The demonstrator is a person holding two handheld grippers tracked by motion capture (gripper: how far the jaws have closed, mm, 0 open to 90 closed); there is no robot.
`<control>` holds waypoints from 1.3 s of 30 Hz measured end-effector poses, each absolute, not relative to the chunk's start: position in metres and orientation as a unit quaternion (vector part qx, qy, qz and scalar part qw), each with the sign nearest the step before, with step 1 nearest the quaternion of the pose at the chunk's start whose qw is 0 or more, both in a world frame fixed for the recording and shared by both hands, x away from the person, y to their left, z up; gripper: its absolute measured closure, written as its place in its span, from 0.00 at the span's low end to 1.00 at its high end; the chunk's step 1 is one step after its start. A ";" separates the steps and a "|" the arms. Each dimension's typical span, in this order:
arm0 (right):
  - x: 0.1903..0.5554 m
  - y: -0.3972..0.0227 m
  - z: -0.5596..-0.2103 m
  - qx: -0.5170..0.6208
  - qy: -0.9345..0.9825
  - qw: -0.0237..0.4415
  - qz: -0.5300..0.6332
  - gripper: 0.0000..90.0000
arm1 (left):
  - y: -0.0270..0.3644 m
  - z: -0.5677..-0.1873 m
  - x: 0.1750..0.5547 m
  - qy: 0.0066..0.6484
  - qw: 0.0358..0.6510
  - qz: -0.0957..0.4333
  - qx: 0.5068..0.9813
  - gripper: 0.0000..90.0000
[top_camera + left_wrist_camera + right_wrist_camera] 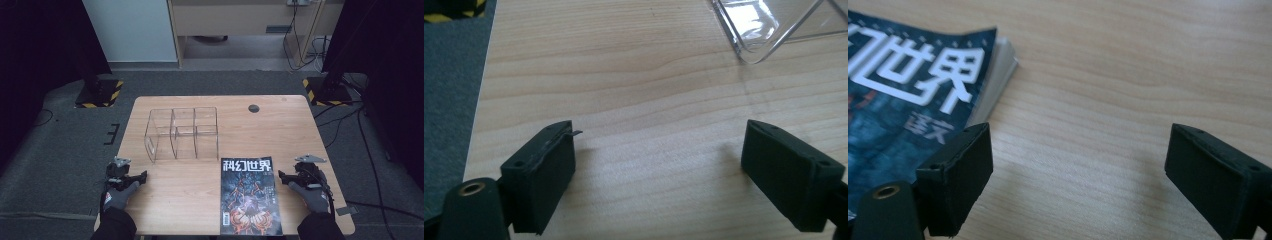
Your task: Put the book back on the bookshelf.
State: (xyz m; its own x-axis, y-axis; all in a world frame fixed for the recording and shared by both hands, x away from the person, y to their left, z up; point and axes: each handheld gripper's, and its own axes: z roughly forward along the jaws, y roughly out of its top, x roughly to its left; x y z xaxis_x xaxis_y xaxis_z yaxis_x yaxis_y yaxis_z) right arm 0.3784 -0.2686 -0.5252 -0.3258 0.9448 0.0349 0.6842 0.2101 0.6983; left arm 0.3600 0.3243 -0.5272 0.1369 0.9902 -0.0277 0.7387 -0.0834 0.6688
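A dark-covered magazine [249, 196] with white characters lies flat near the table's front edge, right of centre; its top right corner [923, 80] shows in the right gripper view. A clear plastic divided holder [182, 133] stands at mid-table, and one of its corners [769, 25] shows in the left gripper view. My left gripper [141, 176] rests low at the table's front left, jaws open over bare wood [659, 145]. At the front right, just right of the magazine, my right gripper [283, 175] is open too, with nothing between its pads [1080, 165].
The wooden table [260, 135] has a round cable hole [254, 108] near its far edge. Grey carpet surrounds it, with black stands on yellow-striped bases [99, 93] at the back left and back right [327, 90]. Cables [370, 165] run along the floor at the right.
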 end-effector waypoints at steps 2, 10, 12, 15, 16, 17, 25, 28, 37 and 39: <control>0.376 -0.268 -0.520 0.543 0.744 0.205 0.332 0.14 | 0.325 -0.524 0.358 0.628 0.295 0.213 0.688 0.19; 0.367 -0.264 -0.503 0.526 0.731 0.197 0.387 0.15 | 0.318 -0.511 0.350 0.622 0.345 0.205 0.672 0.21; 0.366 -0.263 -0.502 0.523 0.731 0.196 0.392 0.15 | 0.315 -0.508 0.347 0.617 0.356 0.202 0.672 0.21; 0.361 -0.259 -0.498 0.513 0.733 0.188 0.405 0.15 | 0.307 -0.502 0.341 0.609 0.371 0.199 0.672 0.23; 0.360 -0.258 -0.498 0.512 0.733 0.185 0.408 0.15 | 0.304 -0.500 0.340 0.606 0.377 0.198 0.672 0.23; 0.359 -0.258 -0.497 0.510 0.734 0.182 0.410 0.15 | 0.304 -0.500 0.340 0.606 0.377 0.198 0.672 0.24; 0.352 -0.254 -0.496 0.504 0.738 0.154 0.421 0.19 | 0.281 -0.489 0.331 0.575 0.405 0.196 0.683 0.25; 0.348 -0.252 -0.496 0.505 0.738 0.144 0.423 0.21 | 0.272 -0.487 0.328 0.567 0.415 0.191 0.686 0.26; 0.339 -0.246 -0.501 0.500 0.748 0.134 0.415 0.23 | 0.242 -0.482 0.320 0.535 0.431 0.179 0.704 0.26; 0.338 -0.245 -0.502 0.500 0.748 0.134 0.415 0.23 | 0.235 -0.482 0.319 0.529 0.432 0.175 0.710 0.26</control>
